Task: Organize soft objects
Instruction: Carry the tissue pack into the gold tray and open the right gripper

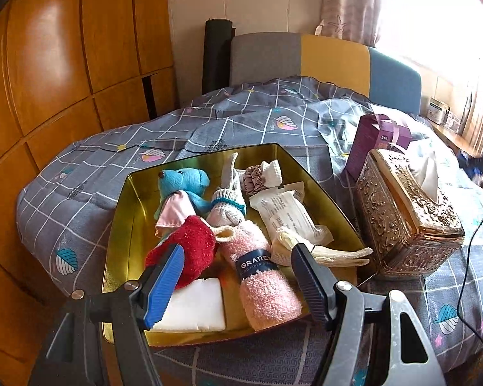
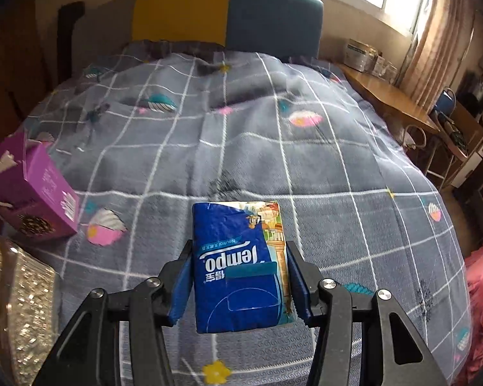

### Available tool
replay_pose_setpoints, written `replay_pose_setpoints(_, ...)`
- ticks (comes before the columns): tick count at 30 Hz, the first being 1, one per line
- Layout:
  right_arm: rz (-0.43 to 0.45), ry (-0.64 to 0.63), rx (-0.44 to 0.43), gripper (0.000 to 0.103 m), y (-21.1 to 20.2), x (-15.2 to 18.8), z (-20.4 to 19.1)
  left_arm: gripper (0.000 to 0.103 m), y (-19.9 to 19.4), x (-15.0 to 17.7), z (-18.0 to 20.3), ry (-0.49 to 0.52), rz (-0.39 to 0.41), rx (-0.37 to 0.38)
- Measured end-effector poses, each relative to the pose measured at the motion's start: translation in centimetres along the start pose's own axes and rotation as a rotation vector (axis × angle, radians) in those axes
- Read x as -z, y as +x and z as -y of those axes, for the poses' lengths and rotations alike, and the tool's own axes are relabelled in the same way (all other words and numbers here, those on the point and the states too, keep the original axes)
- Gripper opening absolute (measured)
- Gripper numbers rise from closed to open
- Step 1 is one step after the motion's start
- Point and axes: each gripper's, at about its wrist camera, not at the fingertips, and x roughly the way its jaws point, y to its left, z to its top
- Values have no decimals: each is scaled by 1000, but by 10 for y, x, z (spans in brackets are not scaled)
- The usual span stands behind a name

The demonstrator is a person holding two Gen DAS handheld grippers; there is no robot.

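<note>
Fingers of the right gripper (image 2: 240, 281) pinch a blue tissue pack (image 2: 241, 267) by its two long sides; the left gripper (image 1: 236, 284) stands wide open with nothing between its pads

The tissue pack is clear of the grey checked quilt (image 2: 273, 160), which lies open beyond the right fingers; a purple box (image 2: 32, 189) and a gold embossed tissue box (image 2: 13, 302) sit off to their left. Under and just ahead of the left fingers is the gold tray (image 1: 125, 225), crowded: a red fuzzy cloth (image 1: 190, 251) and white pad (image 1: 193, 308) by the left pad, a rolled pink sock (image 1: 260, 280) between the pads, a cream cloth (image 1: 338, 254) by the right pad, a blue teddy (image 1: 183, 183) farther ahead
</note>
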Motion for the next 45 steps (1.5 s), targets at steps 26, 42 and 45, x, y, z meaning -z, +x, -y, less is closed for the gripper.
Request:
replay_pose_setpoints(26,23,-612,-732,53,-121,74,-338,70,-10,-3,-72,-154,36,-126)
replay_pose_setpoints(42,-75,-625,-525,59,-42,107,-423,70,-1,4,-74,-180,8,-127)
replay_pose_setpoints(45,-49,-598,-535,78,-51,107,-415,70,-2,4,-73,-186,5,-132)
